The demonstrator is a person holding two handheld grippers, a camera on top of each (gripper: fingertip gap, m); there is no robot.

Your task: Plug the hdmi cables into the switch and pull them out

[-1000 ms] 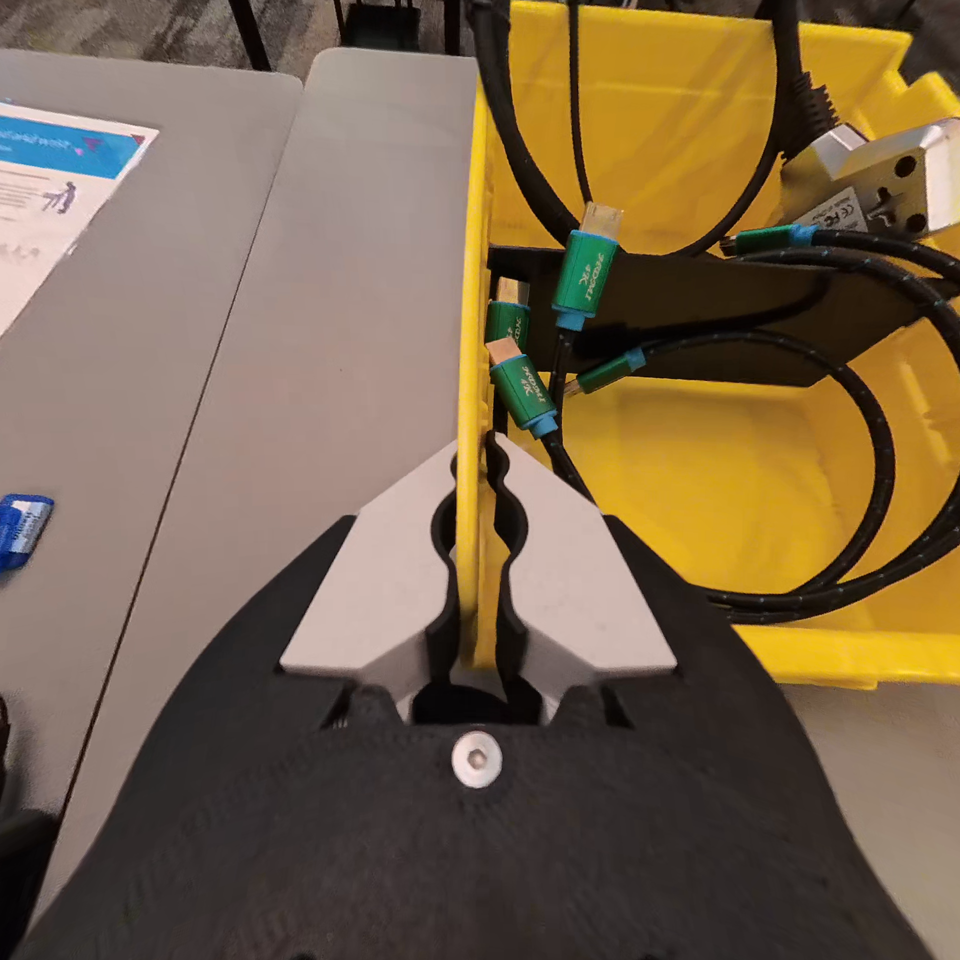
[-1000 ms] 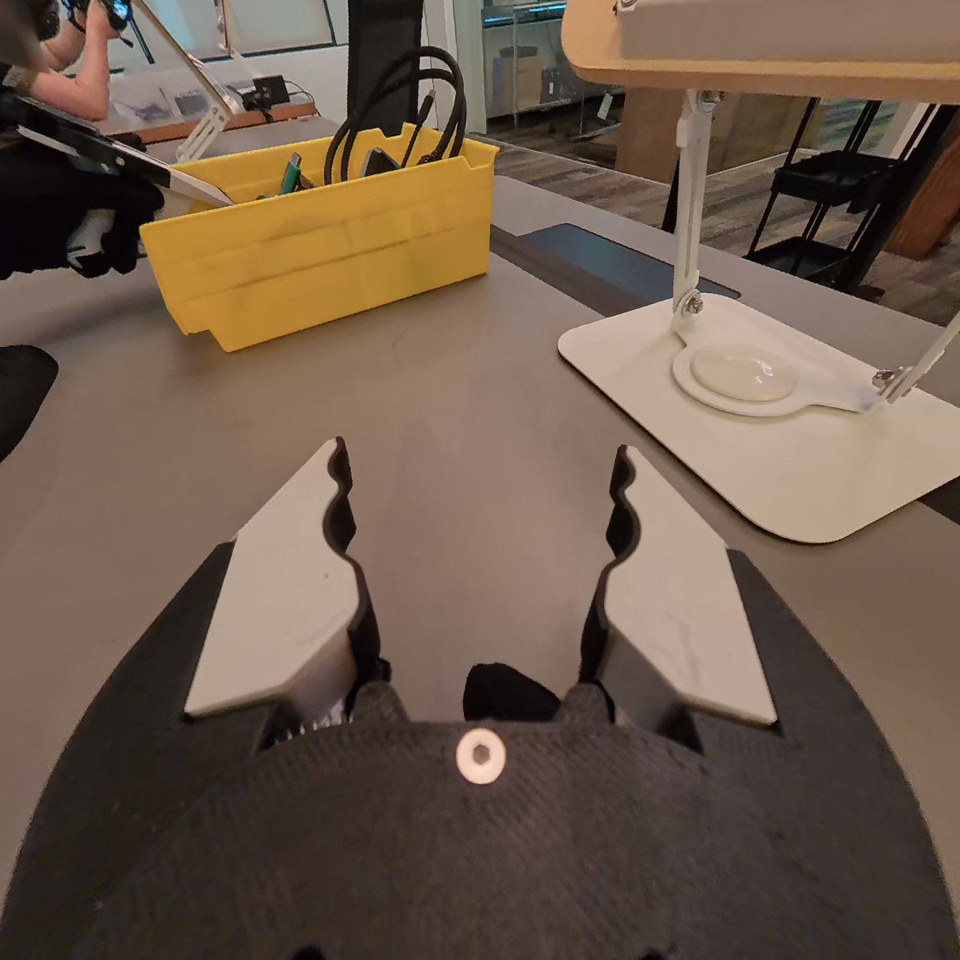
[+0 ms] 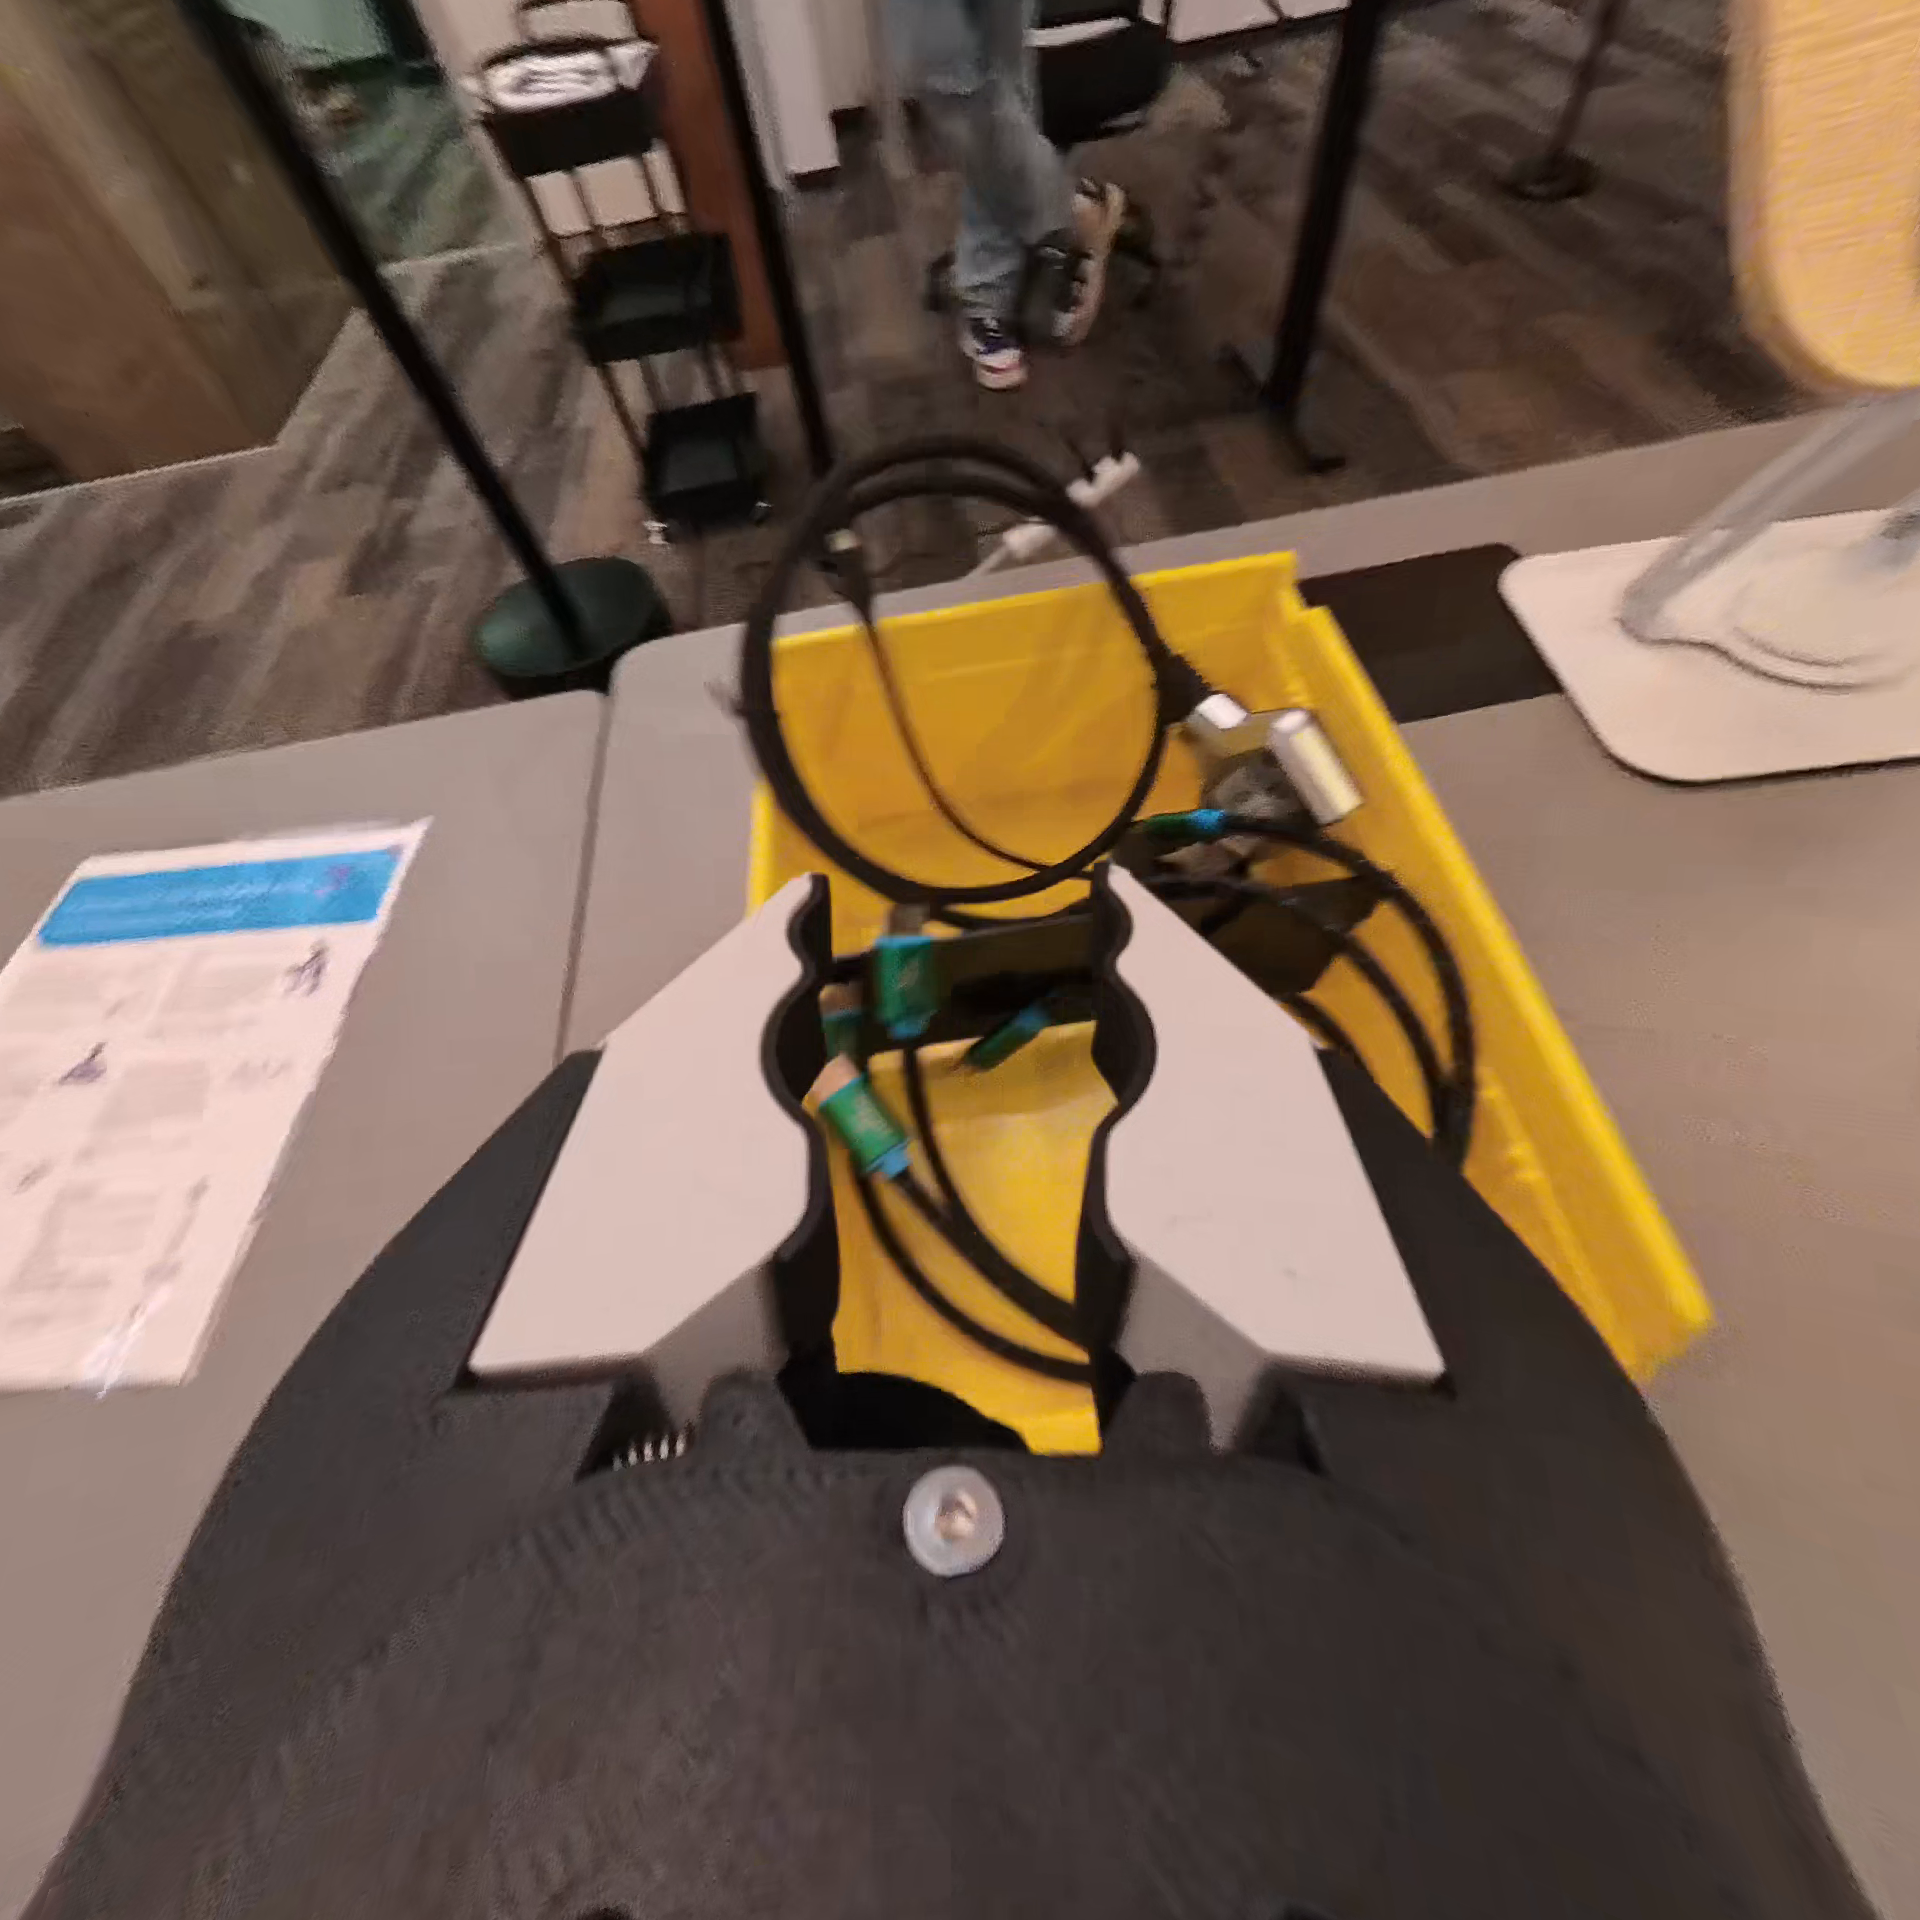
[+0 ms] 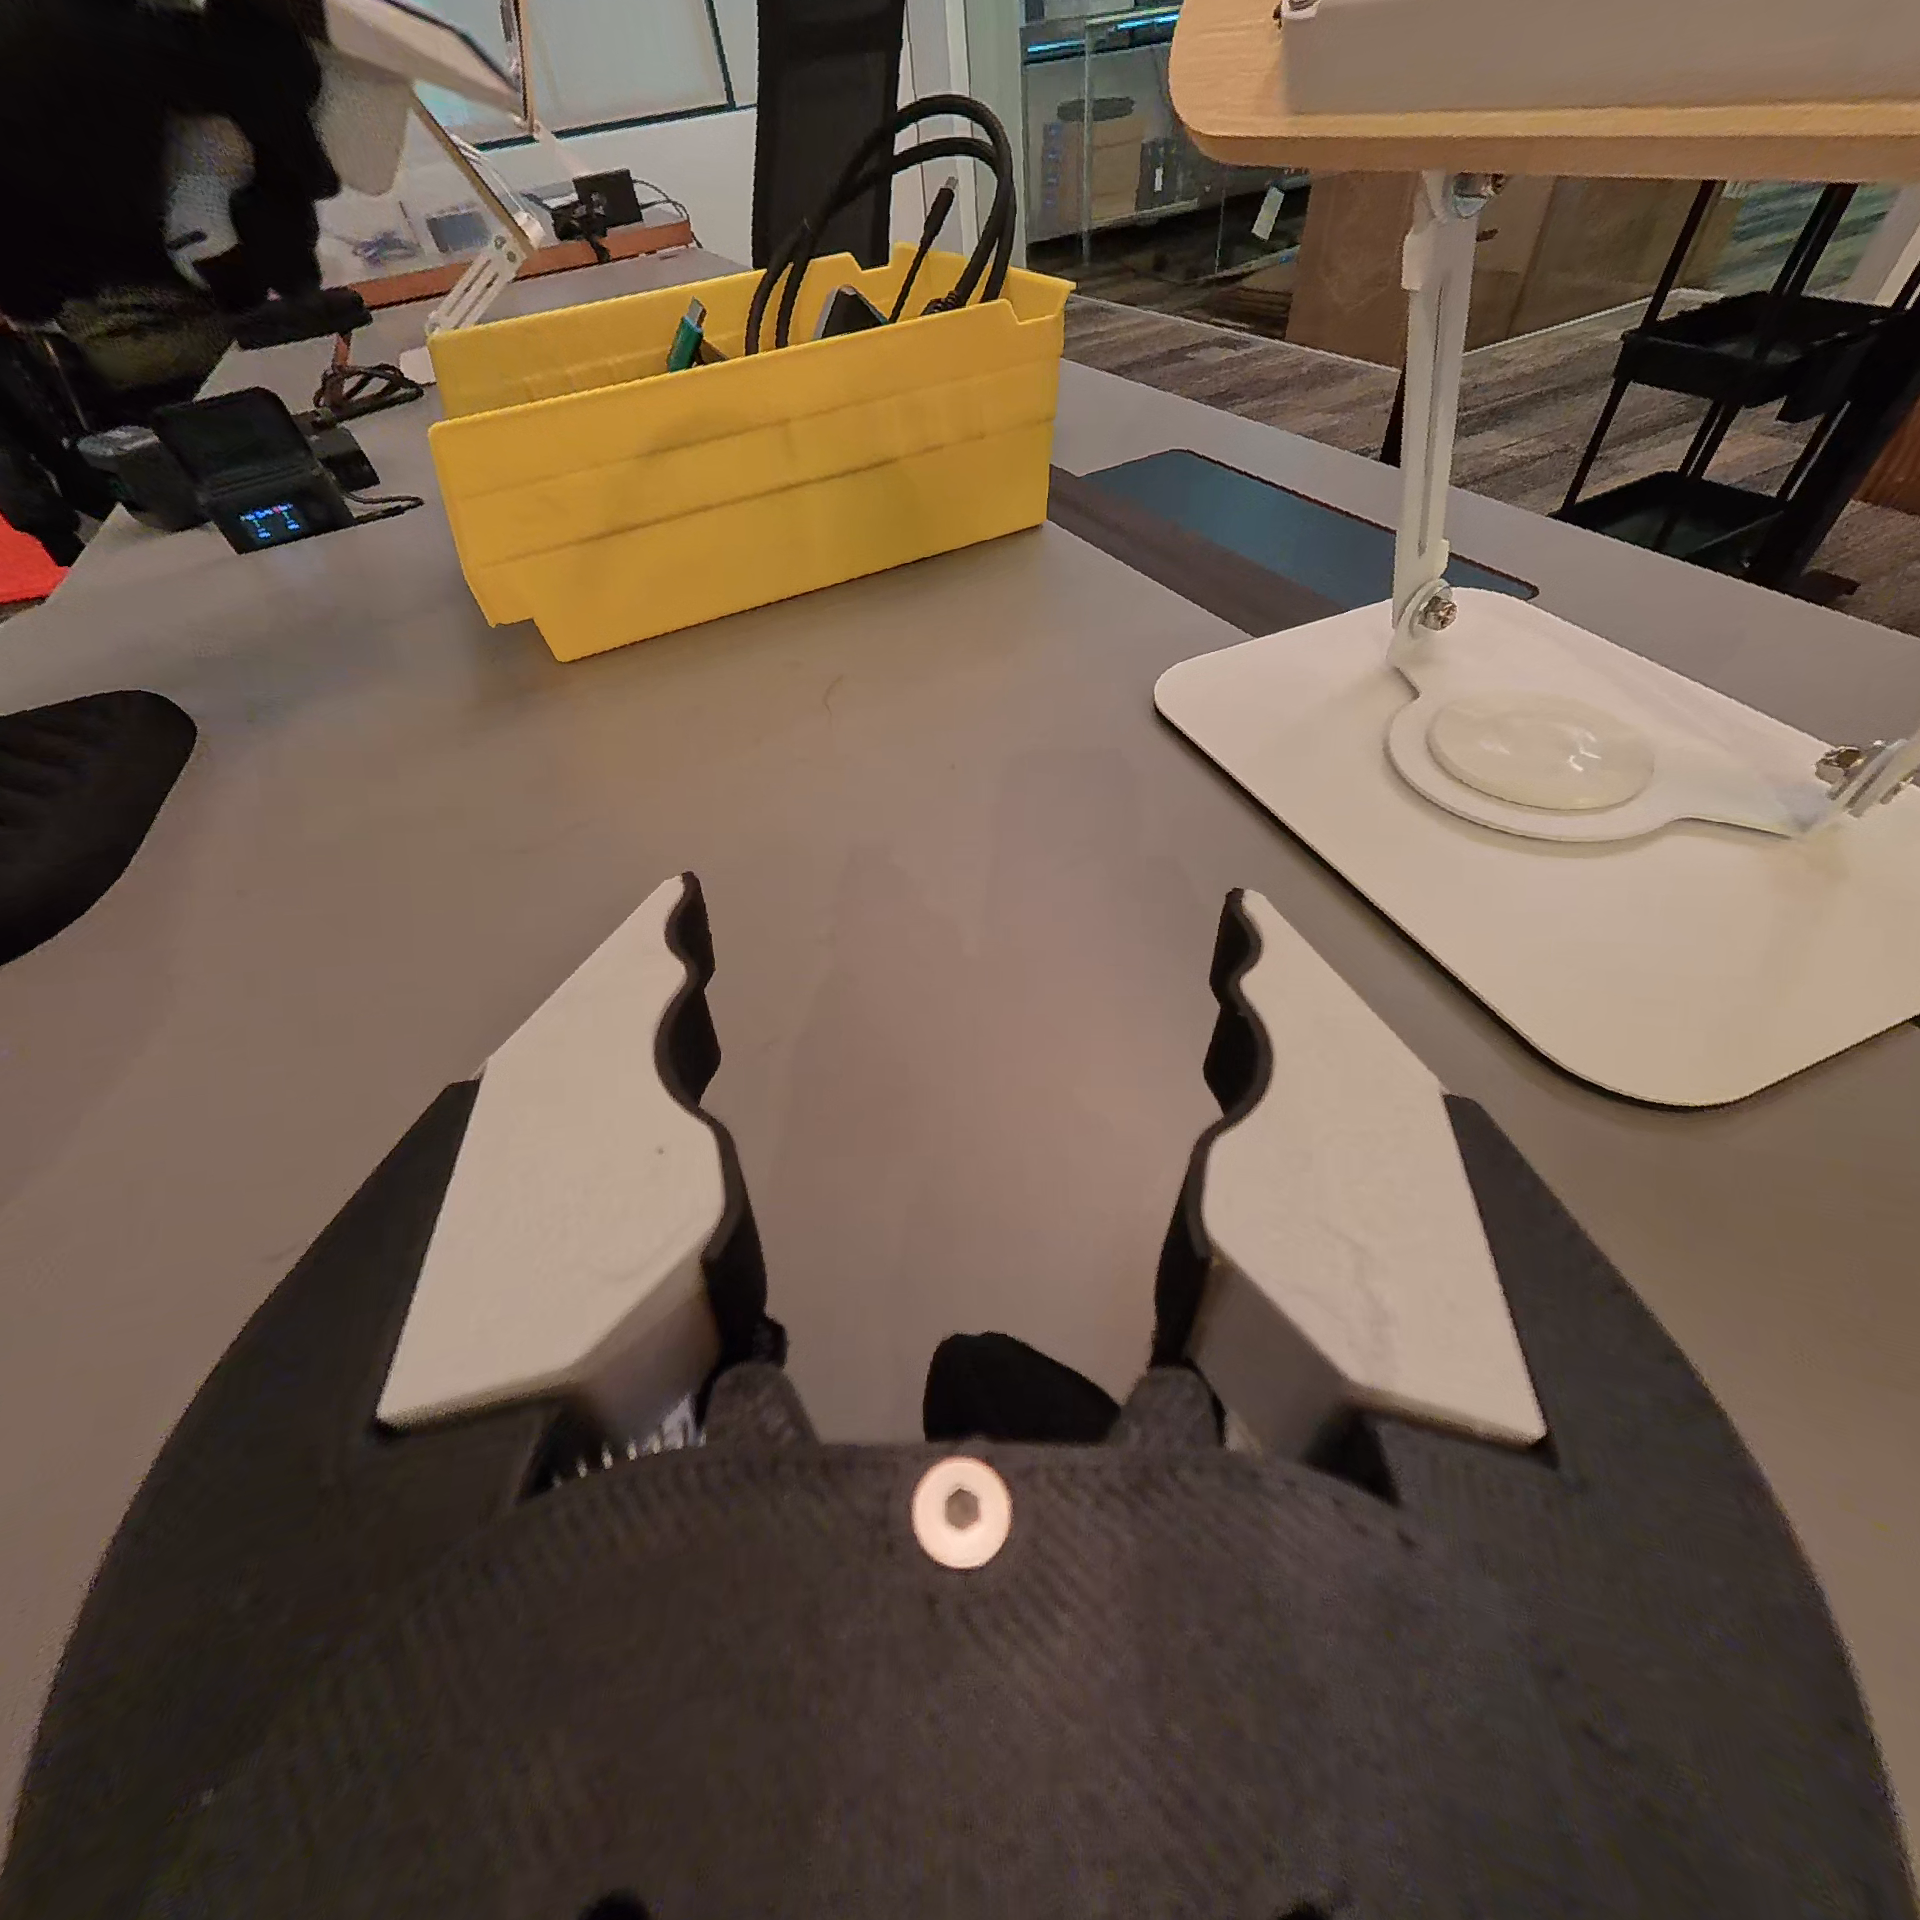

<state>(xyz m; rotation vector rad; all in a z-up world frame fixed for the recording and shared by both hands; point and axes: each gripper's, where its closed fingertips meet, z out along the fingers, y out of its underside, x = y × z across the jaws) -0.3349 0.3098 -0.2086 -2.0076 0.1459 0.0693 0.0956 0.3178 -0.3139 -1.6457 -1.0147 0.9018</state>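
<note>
A yellow bin (image 3: 1455, 935) stands on the grey table. It holds black braided HDMI cables (image 3: 769, 665) with green plugs (image 3: 862, 1122), a black flat bar across it (image 3: 1018, 951) and a silver metal box (image 3: 1278, 758). My left gripper (image 3: 958, 883) is open and empty, held above the bin's near end. It touches nothing. In the right wrist view the bin (image 4: 748, 499) is far ahead, with a green plug (image 4: 686, 335) and cable loops (image 4: 935, 135) sticking up. My right gripper (image 4: 961, 894) is open and empty, low over bare table.
A printed sheet (image 3: 166, 1081) lies left of the bin. A white stand base (image 4: 1558, 883) with a wooden top sits at the right. A black device with a small screen (image 4: 260, 478) and a black pad (image 4: 73, 790) are at the left. A person's legs (image 3: 997, 208) stand beyond the table. Tip to tip, the grippers are about 45 cm apart.
My left gripper let go of the bin's side wall, opened, and drew back and up. The bin sits turned a little in the right wrist view. My right gripper has not moved.
</note>
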